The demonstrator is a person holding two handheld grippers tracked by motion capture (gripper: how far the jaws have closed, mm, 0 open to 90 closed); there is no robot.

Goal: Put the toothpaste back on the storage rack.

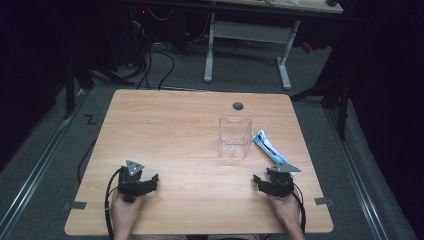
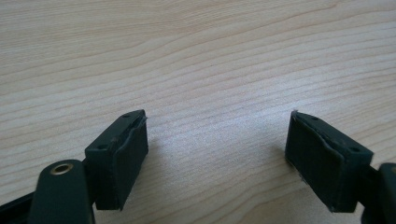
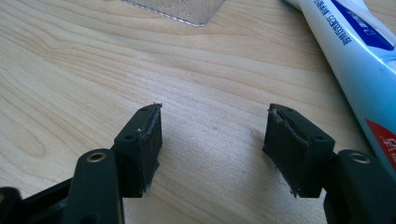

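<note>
Lying flat on the table's (image 1: 165, 125) right side, the toothpaste tube (image 1: 268, 147) sets its long axis diagonally, one end pointing far-left toward the clear plastic box (image 1: 234, 137), the other near-right toward the right gripper (image 1: 266, 184). The tube rests just right of the box, apparently not touching it. In the right gripper view the tube (image 3: 359, 51) crosses the upper right corner, blue print along its white body, a red patch at the near end. The right gripper sits just near of the tube, jaws spread, gripping nothing. The left gripper (image 1: 146, 183), well apart at the near left, likewise holds its jaws wide over bare wood.
</note>
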